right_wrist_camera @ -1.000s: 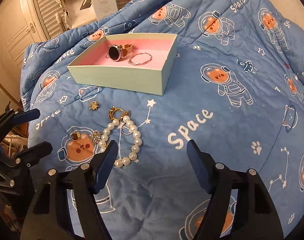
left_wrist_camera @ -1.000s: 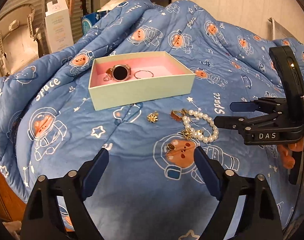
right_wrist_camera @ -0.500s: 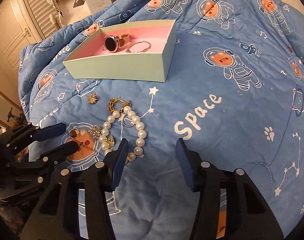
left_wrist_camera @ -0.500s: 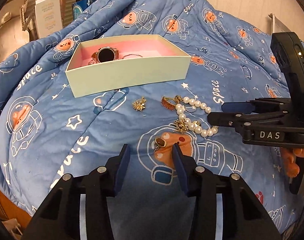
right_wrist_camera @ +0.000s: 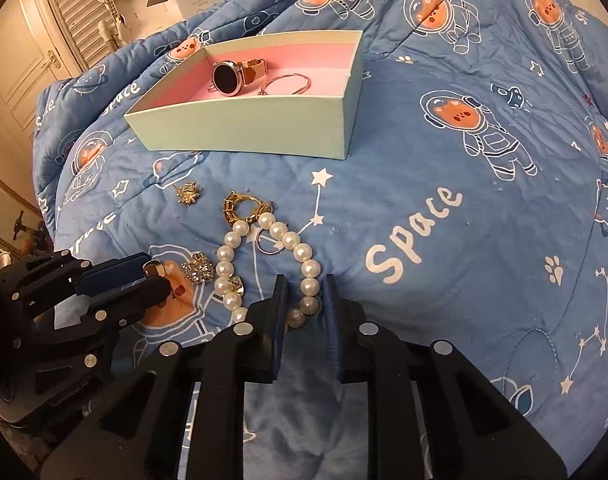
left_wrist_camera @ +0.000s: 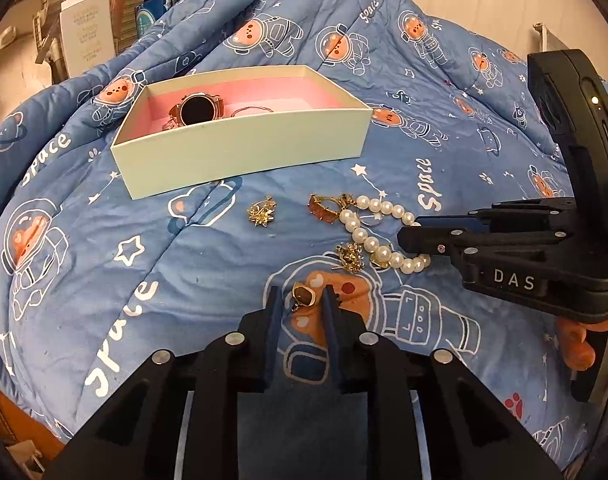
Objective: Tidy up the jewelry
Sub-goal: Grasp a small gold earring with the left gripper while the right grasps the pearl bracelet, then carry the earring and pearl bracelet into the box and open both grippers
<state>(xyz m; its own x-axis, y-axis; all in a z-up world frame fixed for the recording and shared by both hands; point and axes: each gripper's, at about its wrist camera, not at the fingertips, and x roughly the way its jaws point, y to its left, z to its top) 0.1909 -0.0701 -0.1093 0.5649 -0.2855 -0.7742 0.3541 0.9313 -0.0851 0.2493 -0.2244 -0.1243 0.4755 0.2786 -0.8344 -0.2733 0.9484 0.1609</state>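
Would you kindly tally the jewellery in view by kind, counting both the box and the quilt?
Watch: 1
Bracelets, pearl and bangle: 2
Rings, stone and plain: 2
Earrings or brooches, flower, hoop, crystal: 3
Total: 8, a gold bit beside the pearls uncounted.

The right gripper [right_wrist_camera: 303, 303] sits low over the blue quilt [right_wrist_camera: 444, 264], its fingers [right_wrist_camera: 279, 322] narrowed around the near end of the pearl bracelet [right_wrist_camera: 304, 258]; whether they press the beads is unclear. At the view's left edge, the left gripper [right_wrist_camera: 154, 276] brackets a gold ring [right_wrist_camera: 153, 268]. Between them lie a crystal brooch [right_wrist_camera: 198, 271] and, farther up, a gold star brooch [right_wrist_camera: 188, 194] and a gold hoop earring [right_wrist_camera: 240, 206] touching the pearls. Beyond stands the pale green box [right_wrist_camera: 240, 128], pink inside, holding a rose-gold watch [right_wrist_camera: 229, 74] and a thin bangle [right_wrist_camera: 285, 84].
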